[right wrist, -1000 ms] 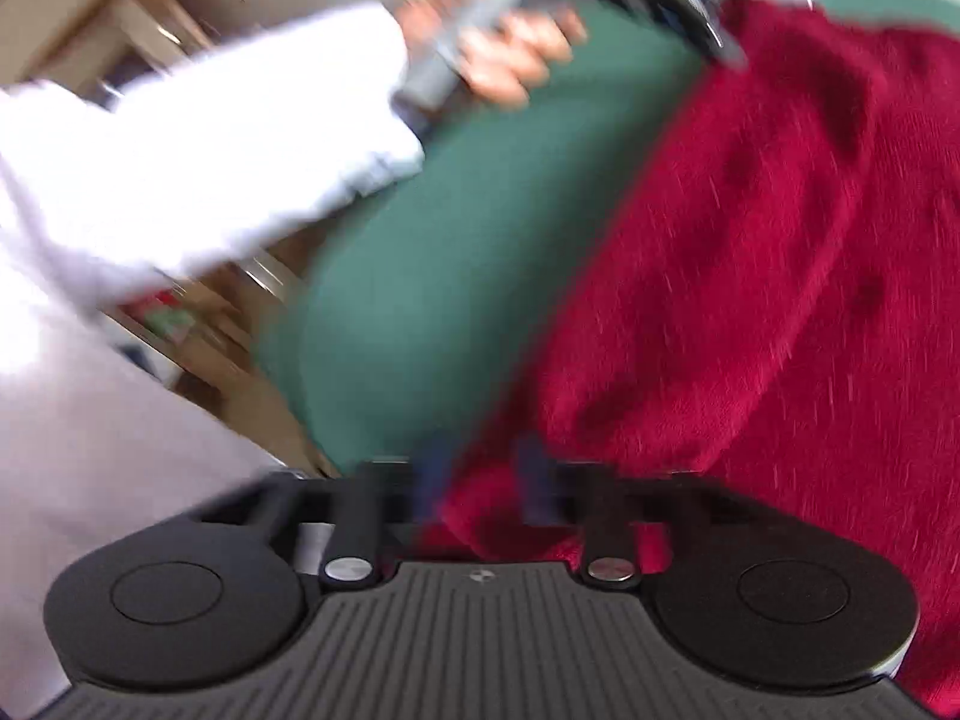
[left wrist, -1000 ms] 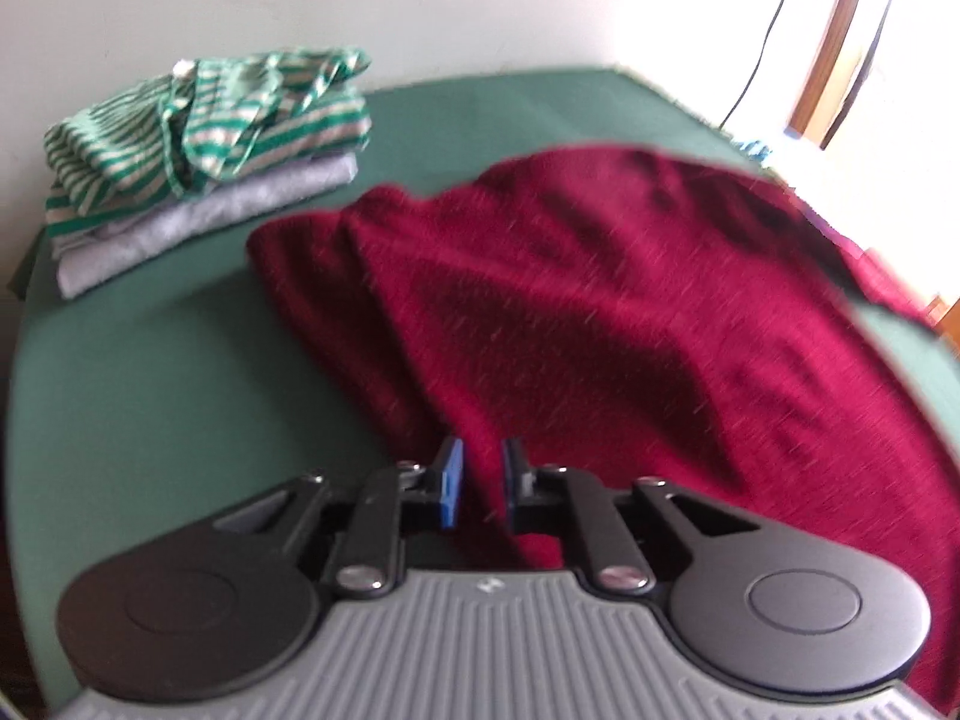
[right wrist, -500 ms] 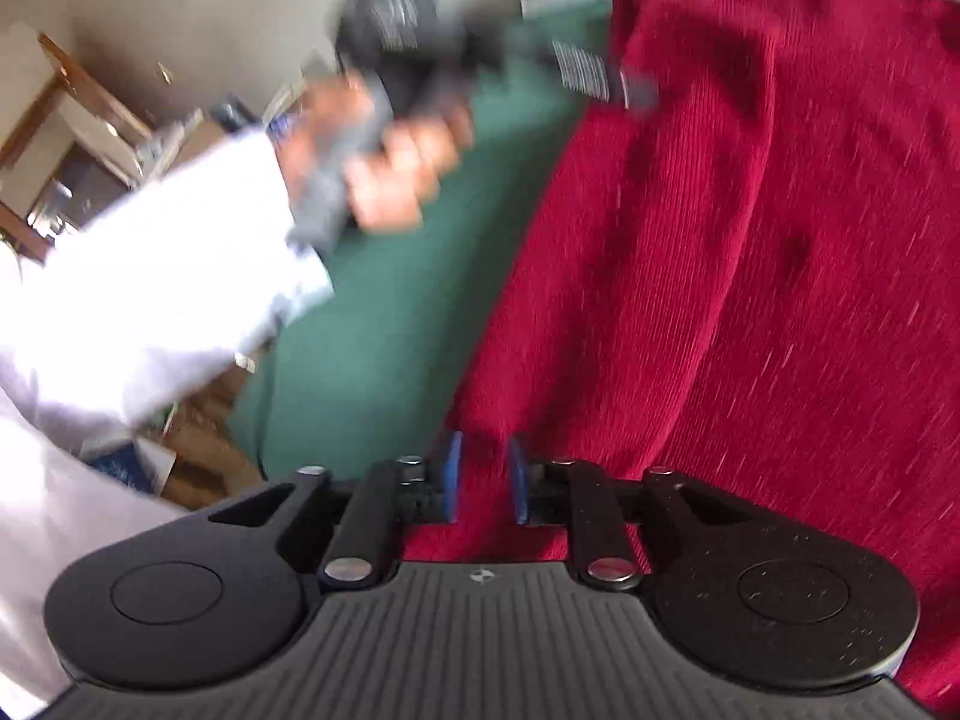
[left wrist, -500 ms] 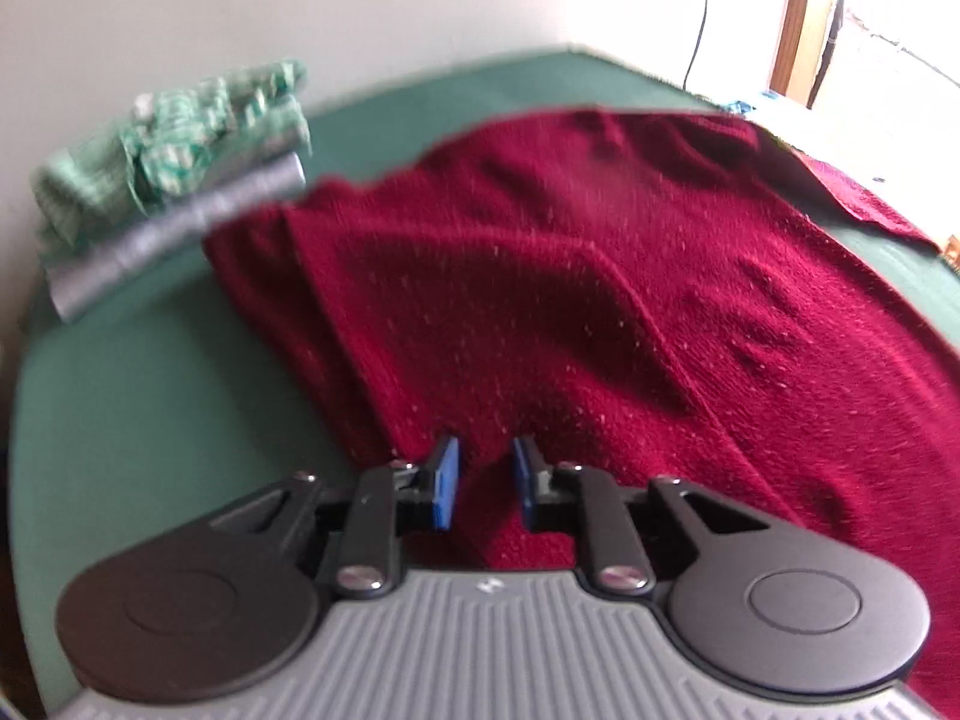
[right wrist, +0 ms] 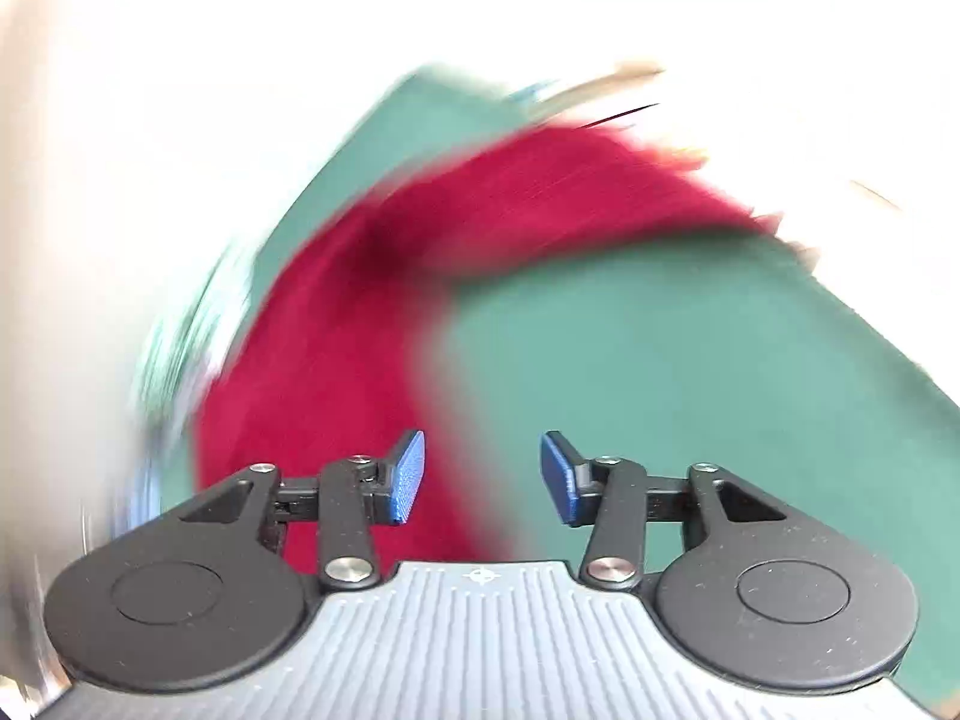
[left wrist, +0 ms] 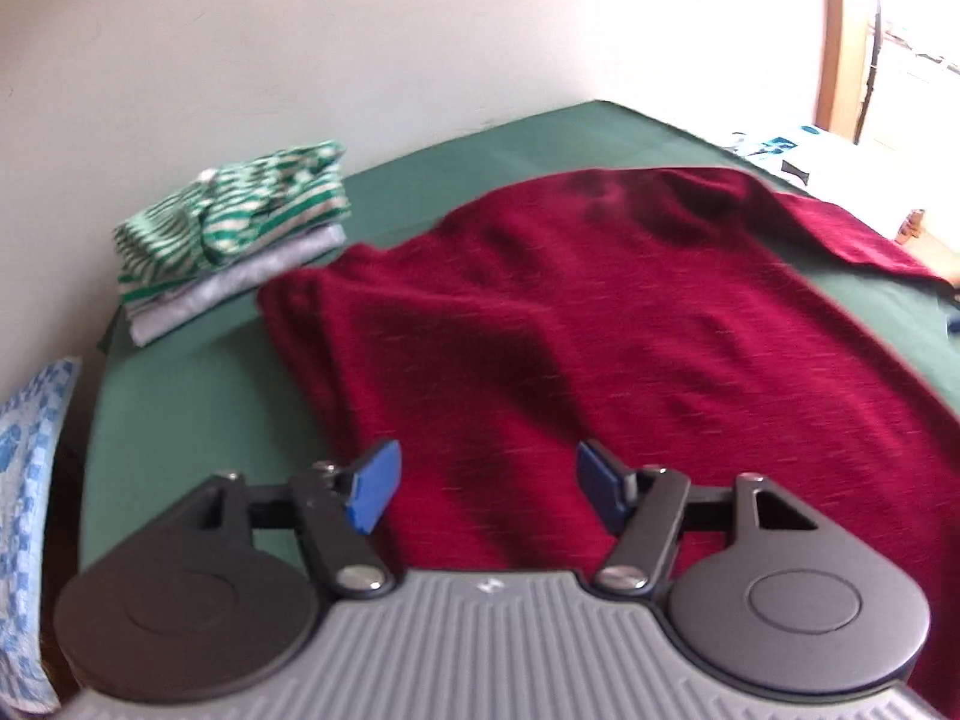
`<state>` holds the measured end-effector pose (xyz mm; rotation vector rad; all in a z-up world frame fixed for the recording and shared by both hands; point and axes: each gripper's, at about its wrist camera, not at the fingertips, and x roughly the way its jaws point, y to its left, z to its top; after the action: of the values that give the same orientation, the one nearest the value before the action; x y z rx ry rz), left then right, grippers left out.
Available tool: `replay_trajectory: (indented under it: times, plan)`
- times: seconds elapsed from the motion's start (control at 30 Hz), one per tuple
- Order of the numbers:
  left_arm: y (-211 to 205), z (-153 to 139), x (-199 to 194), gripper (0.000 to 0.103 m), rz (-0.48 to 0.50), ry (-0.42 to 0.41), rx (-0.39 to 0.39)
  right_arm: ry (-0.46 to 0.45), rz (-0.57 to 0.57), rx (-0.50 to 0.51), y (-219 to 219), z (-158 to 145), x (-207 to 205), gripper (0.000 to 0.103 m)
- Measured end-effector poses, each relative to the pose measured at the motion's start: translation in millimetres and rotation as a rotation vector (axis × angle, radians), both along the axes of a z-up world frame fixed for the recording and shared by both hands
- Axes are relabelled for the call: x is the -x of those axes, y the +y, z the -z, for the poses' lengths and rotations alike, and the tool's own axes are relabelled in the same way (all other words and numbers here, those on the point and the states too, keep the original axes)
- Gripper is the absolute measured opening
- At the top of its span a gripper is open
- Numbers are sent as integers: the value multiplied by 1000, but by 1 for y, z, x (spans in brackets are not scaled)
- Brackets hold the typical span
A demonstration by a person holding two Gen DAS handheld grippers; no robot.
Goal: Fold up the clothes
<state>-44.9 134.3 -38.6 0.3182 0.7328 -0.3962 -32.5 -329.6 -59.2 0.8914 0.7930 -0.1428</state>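
Left gripper (left wrist: 483, 489): jaws opening, blue pads (left wrist: 373, 487) well apart, nothing pinched; red cloth lies under the gap, not pressed by either pad. Judged: an edge just let go so the fold can settle.

Left wrist view.
- Sweater (left wrist: 600, 348): dark red knit, spread over the green table (left wrist: 180, 408), filling the frame from 6 to 2 o'clock. Left side looks doubled over in a long crease from 9 toward 7 o'clock; 1 sleeve or edge trails off at 3 o'clock. Surface rumpled, not yet a tidy packet, so folding is judged part done.
- Stack (left wrist: 234, 240): 1 green-striped piece on 1 grey piece, at 10 o'clock near the wall, apart from the sweater; judged parked there as finished work.
- Blue-patterned cloth (left wrist: 30, 510): off the table edge at 8 o'clock.

Right wrist view (heavily blurred).
- Right gripper (right wrist: 483, 477): jaws opening, moderately apart, holding nothing; red edge passes under the left pad (right wrist: 405, 477), green table (right wrist: 690, 372) under the right.
- Sweater (right wrist: 372, 324): red band from 7 to 1 o'clock; detail cannot be told.
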Motion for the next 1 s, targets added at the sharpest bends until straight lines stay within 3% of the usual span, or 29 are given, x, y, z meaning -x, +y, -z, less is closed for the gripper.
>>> replay_trajectory:
  times: [0.07,0.1,0.13,0.2,0.3,0.4,0.43,0.47,0.5,0.53,0.67,0.77,0.83,0.93,1.0]
  plan:
    - [-31,0,11,67,26,-3,-16,10,191,-89,-55,13,11,48]
    - [-51,1,14,67,45,-8,-35,37,220,-114,-74,19,11,48]
    - [-72,3,15,67,64,-13,-57,67,246,-137,-92,26,10,40]
    - [-112,4,18,68,108,-21,-81,132,283,-227,-119,44,8,51]
    - [-164,3,19,78,166,-34,-82,107,330,-495,-137,80,2,60]
    - [-206,7,20,81,206,-55,-114,48,407,-707,-143,114,-25,56]
    - [-216,7,20,81,214,-64,-124,28,433,-764,-144,127,-37,49]
    - [-224,8,20,83,217,-68,-132,25,451,-770,-145,122,-53,34]
    - [-228,9,19,84,207,-64,-139,9,448,-739,-147,113,-62,17]
    - [-231,10,17,84,197,-60,-146,-9,443,-704,-148,103,-70,9]
    - [-216,14,5,84,77,19,-84,-204,167,-342,-137,-2,-103,8]
    - [-184,15,-3,84,-67,83,17,-366,-166,-210,-70,-62,-133,9]
    - [-153,14,-5,84,-169,129,96,-410,-447,-128,4,-79,-145,14]
    - [-103,14,-2,81,-321,163,156,-387,-887,-52,100,-79,-142,41]
    - [-74,13,3,81,-385,198,232,-443,-955,35,125,-77,-124,41]
